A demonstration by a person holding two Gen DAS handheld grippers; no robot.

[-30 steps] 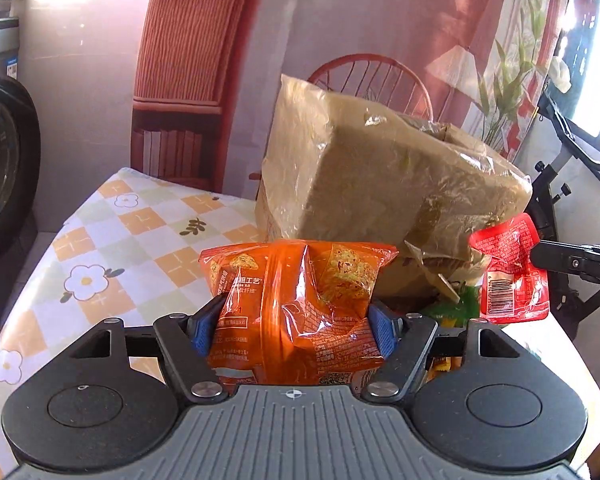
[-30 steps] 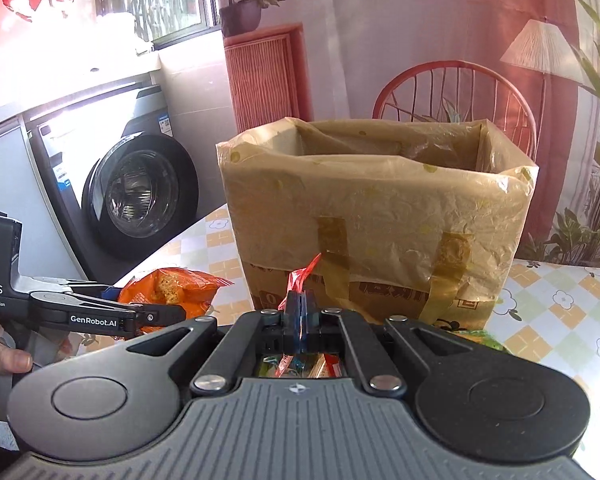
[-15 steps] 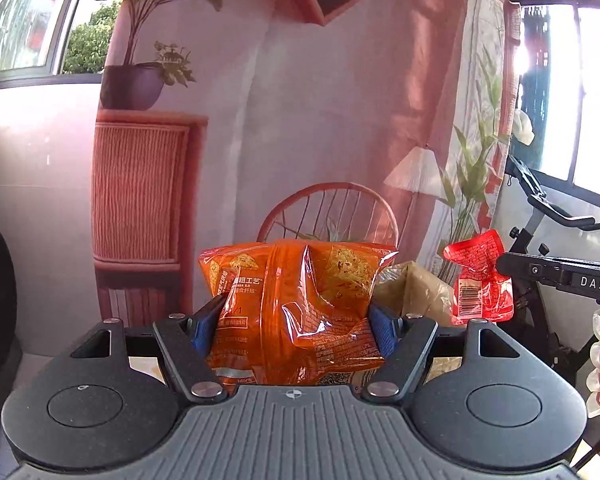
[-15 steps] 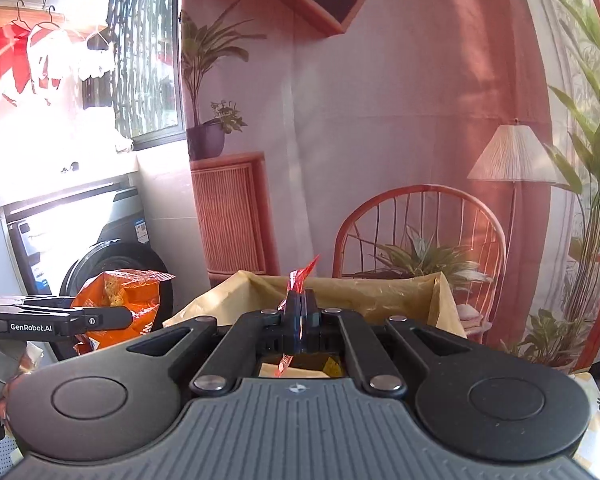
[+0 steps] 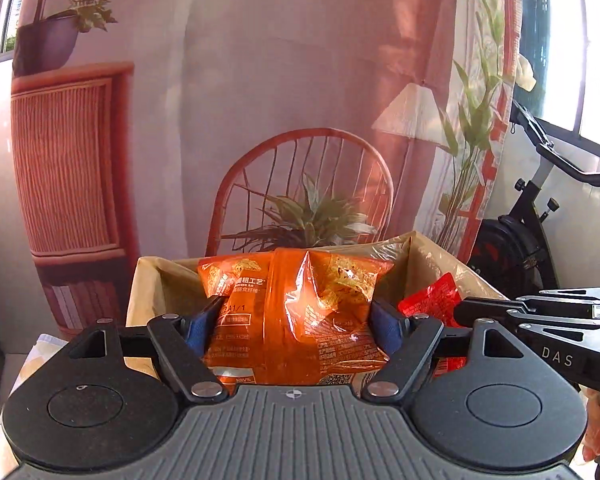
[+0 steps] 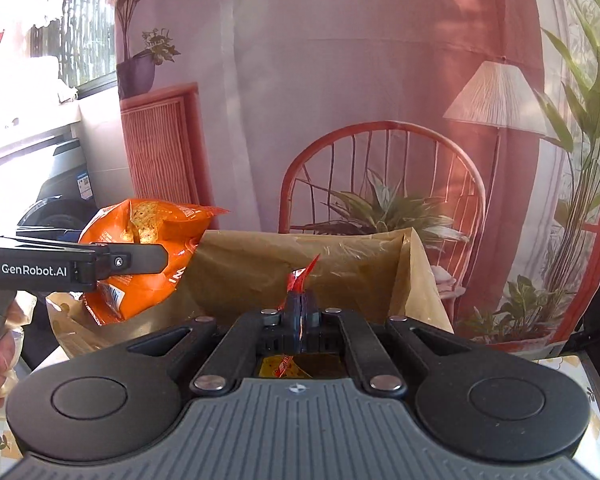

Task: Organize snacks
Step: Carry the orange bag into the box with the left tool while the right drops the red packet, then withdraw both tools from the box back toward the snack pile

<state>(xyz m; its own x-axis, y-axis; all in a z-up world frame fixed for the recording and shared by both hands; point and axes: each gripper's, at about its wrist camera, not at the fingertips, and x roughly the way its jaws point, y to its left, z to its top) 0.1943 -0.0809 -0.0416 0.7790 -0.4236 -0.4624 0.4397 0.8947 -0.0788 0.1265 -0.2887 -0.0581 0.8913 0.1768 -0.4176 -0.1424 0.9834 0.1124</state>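
My left gripper (image 5: pixel 296 312) is shut on an orange snack bag (image 5: pixel 296 312) and holds it over the open top of a brown cardboard box (image 5: pixel 428 256) wrapped in tape. The orange bag also shows in the right wrist view (image 6: pixel 140 264), above the box's left edge. My right gripper (image 6: pixel 299 304) is shut on a small red snack packet (image 6: pixel 298 280), edge-on, over the open box (image 6: pixel 260 268). In the left wrist view the red packet (image 5: pixel 428 300) hangs over the box's right part.
The box stands on a table with a flower-check cloth (image 6: pixel 596 384). A printed backdrop with a chair and lamp (image 5: pixel 300 120) hangs behind. An exercise bike (image 5: pixel 520 240) stands at the right, a washing machine (image 6: pixel 56 196) at the left.
Both grippers have risen from beside the box to above its open top and tilted down toward its inside. Each still holds its snack.
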